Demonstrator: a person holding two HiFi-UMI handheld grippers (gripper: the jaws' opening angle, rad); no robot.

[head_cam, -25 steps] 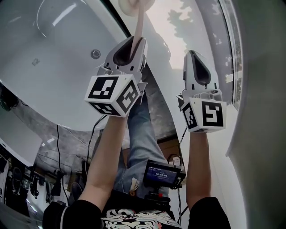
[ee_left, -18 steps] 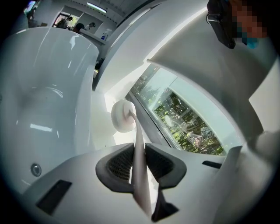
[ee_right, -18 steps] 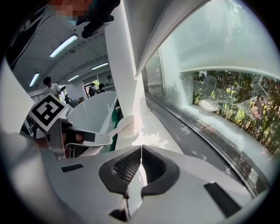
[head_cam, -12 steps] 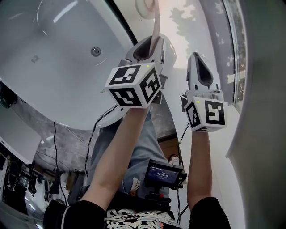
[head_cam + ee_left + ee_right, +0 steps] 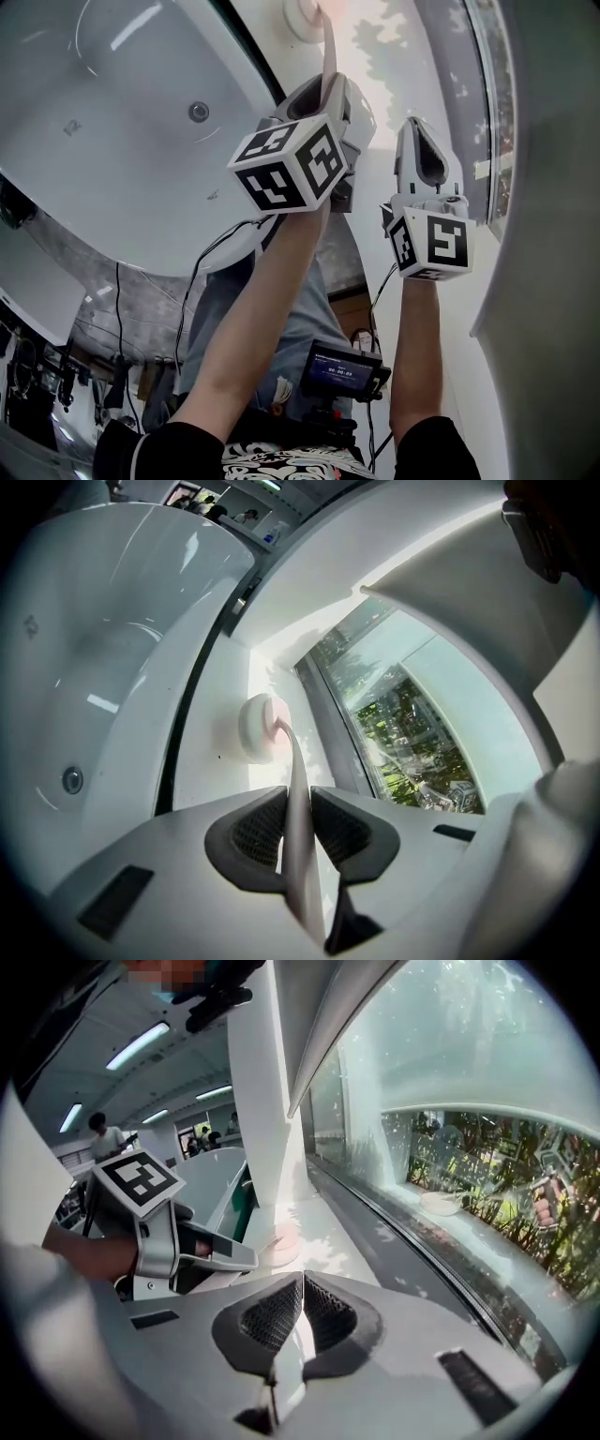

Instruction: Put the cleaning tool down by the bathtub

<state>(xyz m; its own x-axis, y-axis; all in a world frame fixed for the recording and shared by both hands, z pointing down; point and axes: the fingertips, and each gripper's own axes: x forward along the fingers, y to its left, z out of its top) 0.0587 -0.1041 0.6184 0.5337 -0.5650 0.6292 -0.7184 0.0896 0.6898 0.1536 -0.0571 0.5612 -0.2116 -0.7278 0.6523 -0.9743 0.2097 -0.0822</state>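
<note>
Left gripper view: clamping the scrubber (image 5: 291,780) by its thin handle in left gripper (image 5: 298,832), pointing its round head straight ahead at ledge (image 5: 211,785) beside bathtub (image 5: 103,639), holding right gripper (image 5: 300,1312) closed, empty, alongside.

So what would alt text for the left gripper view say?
The left hand-held gripper clamps the thin handle of a cleaning tool, its round head down at the white ledge between the bathtub and a window.

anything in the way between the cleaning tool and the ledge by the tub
Nothing visible. The left gripper is shut on the cleaning tool by its handle, and the white ledge between the bathtub and the window looks bare around the tool's round head.
</note>
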